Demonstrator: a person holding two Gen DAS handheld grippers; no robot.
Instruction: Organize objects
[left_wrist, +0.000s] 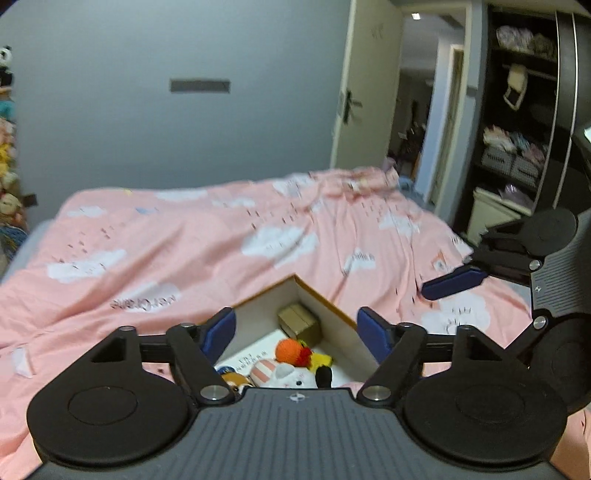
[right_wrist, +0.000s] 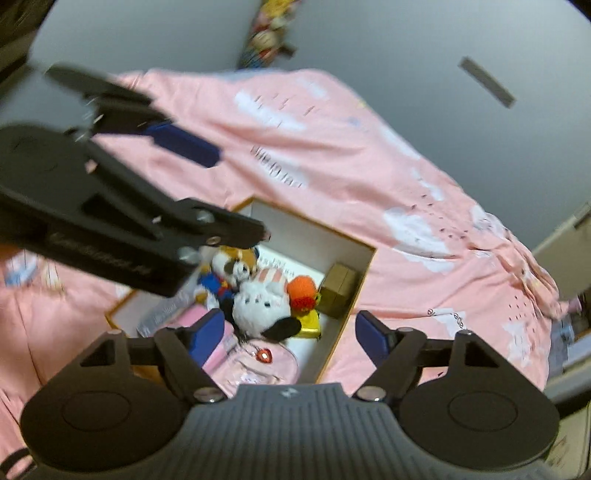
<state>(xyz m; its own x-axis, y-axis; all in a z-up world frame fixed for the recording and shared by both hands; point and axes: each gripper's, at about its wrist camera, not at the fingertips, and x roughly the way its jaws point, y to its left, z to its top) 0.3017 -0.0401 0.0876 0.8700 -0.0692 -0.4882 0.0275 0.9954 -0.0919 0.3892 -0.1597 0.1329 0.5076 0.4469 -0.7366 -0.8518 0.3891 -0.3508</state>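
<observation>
Both tongs, left (left_wrist: 297, 334) and right (right_wrist: 290, 334), gape with nothing between them above the box (right_wrist: 347, 317) on the bed (left_wrist: 184, 240), where I've gathered the toys (right_wrist: 258, 299)

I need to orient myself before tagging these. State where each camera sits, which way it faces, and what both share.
Left wrist: on the left gripper, jaws open, facing across the pink bed to the grey wall and open door; the right gripper enters at right.
Right wrist: on the right gripper, jaws open, tilted down at the box of plush toys; the left gripper crosses at left.
Shared: the bed, the box, the toys, the small gold box.
</observation>
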